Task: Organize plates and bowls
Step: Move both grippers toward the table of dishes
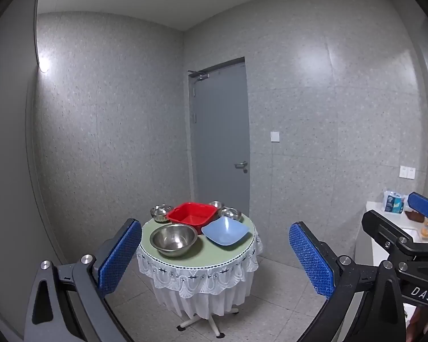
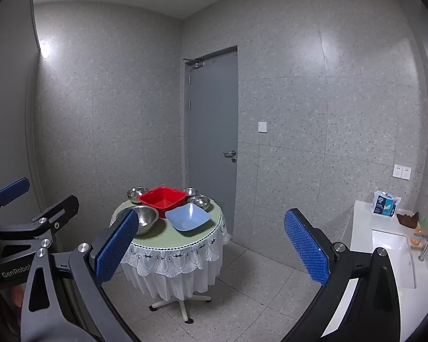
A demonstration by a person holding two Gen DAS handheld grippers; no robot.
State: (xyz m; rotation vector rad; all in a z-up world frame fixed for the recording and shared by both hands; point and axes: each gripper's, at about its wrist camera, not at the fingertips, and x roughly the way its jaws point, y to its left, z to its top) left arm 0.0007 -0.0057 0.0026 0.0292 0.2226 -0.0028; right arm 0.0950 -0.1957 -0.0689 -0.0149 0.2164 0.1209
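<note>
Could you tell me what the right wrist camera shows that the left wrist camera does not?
Only the right wrist view shows the whole sink with its tap, and the left gripper at its left edge.
Only the left wrist view shows the right gripper at its right edge, covering most of the sink.
Both show the round table with a red tub, a blue bowl, a large steel bowl and three small steel bowls, plus the grey door. Both grippers are open and empty.

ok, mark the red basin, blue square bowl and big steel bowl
red basin (image 1: 191,217): left wrist view, inner floor.
blue square bowl (image 1: 224,231): left wrist view, inside centre.
big steel bowl (image 1: 173,239): left wrist view, inner bottom.
</note>
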